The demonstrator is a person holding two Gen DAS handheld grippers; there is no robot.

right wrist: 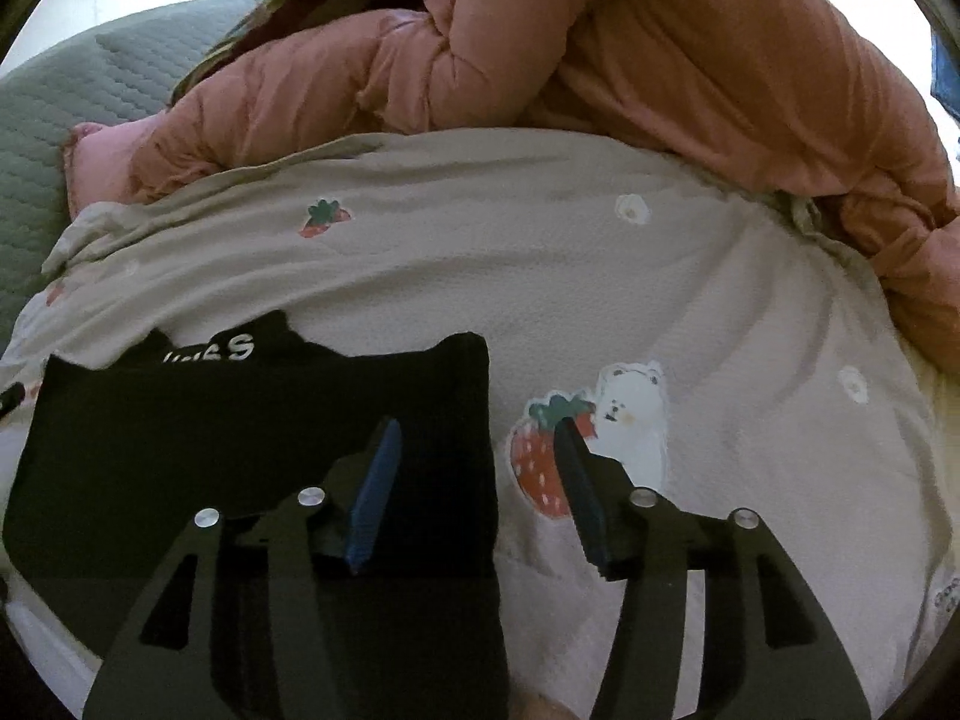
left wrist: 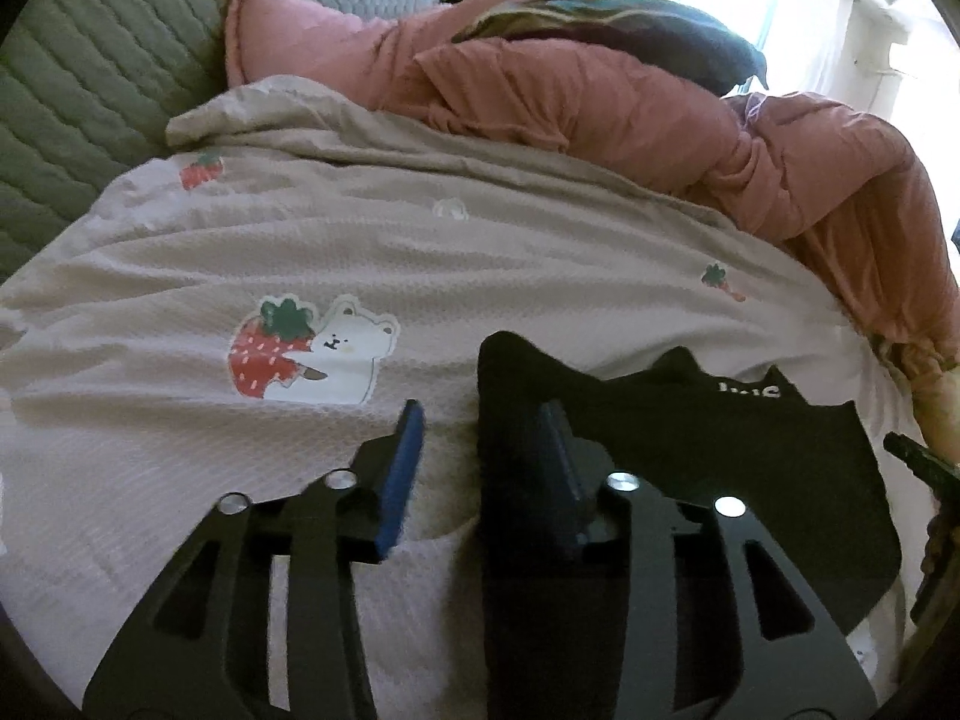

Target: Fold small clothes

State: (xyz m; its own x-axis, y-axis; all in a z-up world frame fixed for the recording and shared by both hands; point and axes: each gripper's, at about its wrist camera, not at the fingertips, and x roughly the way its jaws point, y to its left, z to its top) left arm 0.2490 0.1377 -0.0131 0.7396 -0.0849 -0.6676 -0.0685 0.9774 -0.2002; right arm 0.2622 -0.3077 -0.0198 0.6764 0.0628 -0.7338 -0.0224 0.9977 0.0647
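Observation:
A small black garment with white lettering lies flat on a beige bedsheet printed with strawberries and bears. In the left wrist view my left gripper is open, straddling the garment's left edge, with the right finger over the black cloth. In the right wrist view the same black garment lies at the lower left. My right gripper is open, straddling its right edge, with the left finger over the cloth. Neither holds anything.
A bunched salmon-pink quilt lies along the far side of the bed, also in the right wrist view. A green quilted cover lies at the far left. Dark clothes rest on the quilt.

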